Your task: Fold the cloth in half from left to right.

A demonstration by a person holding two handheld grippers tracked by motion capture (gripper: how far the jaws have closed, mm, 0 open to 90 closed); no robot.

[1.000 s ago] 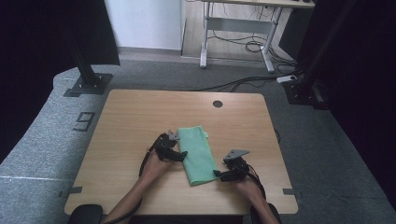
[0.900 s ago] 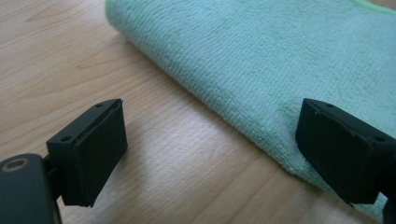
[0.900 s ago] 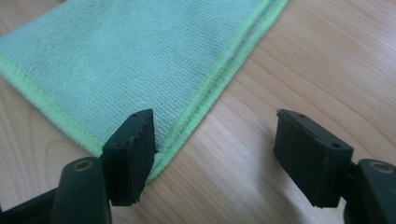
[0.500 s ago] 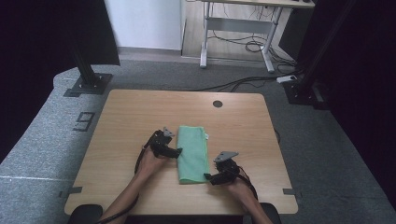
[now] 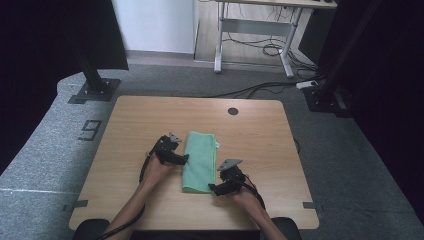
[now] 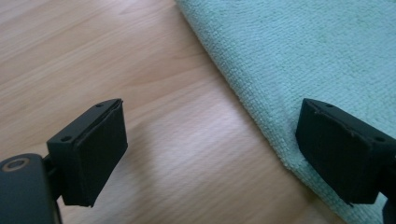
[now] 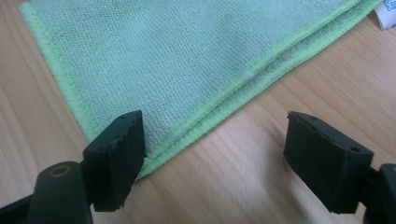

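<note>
The cloth [image 5: 199,161] is lying on the table [image 5: 260,135], toward its near edge. The left gripper [image 5: 181,160] is sitting just left of it, the right gripper [image 5: 216,189] by its near right corner

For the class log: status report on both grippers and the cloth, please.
Left gripper open, empty, at the cloth's left edge. Right gripper just been opening, nothing between its jaws, at the near right corner. Cloth folded, flat on the table. Nothing in the way.
</note>
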